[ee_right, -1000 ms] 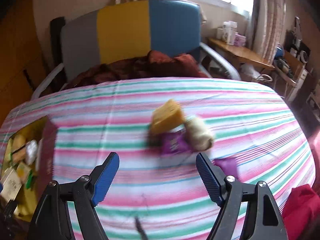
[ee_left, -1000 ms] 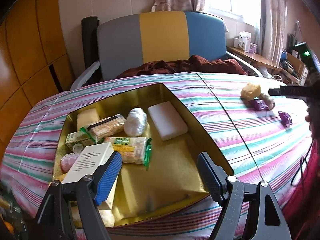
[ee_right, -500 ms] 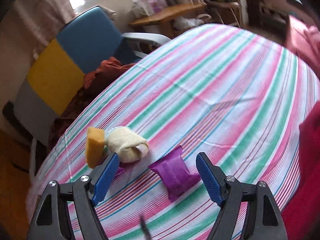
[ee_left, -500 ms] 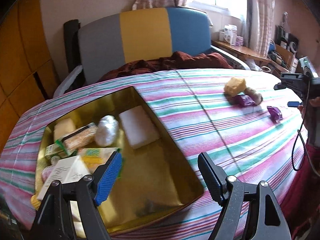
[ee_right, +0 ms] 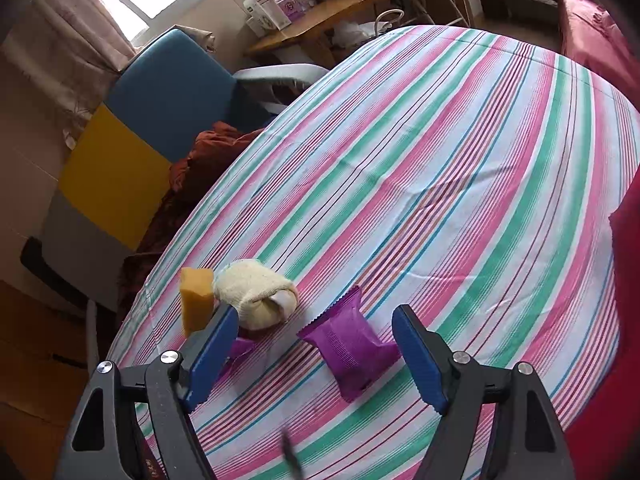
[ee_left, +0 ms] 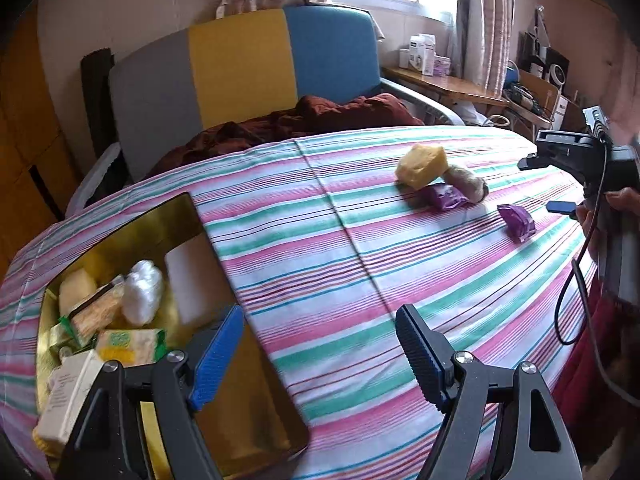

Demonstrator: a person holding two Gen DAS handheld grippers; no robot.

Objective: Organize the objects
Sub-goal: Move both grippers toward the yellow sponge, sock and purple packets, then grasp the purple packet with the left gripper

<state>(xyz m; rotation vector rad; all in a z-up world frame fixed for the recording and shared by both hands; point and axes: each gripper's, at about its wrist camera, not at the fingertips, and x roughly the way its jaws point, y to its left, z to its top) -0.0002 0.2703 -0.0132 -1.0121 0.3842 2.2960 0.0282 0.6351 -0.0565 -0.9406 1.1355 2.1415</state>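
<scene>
A gold tin box [ee_left: 256,432] at the left of the striped table holds several snack packs, a white block and a white carton. My left gripper [ee_left: 320,356] hangs open over the box's right rim with nothing between its fingers. At the right of the table lie a yellow sponge [ee_left: 422,165], a cream cloth roll [ee_left: 466,182] and two purple packets [ee_left: 446,196] [ee_left: 518,222]. In the right wrist view my right gripper [ee_right: 316,356] stands open around one purple packet [ee_right: 352,354], pads apart from it; the sponge [ee_right: 196,302] and roll [ee_right: 258,294] lie just left.
A grey, yellow and blue chair [ee_left: 240,68] with a dark red blanket [ee_left: 304,120] stands behind the table. A wooden shelf [ee_left: 444,84] with boxes runs under the window. A red cloth [ee_right: 608,364] hangs at the table's right edge. A hand [ee_left: 622,200] carries the right gripper.
The left gripper has slid right, off the middle of the box to its right rim. The right gripper rolled, dropped and came to straddle the lone purple packet, then held still.
</scene>
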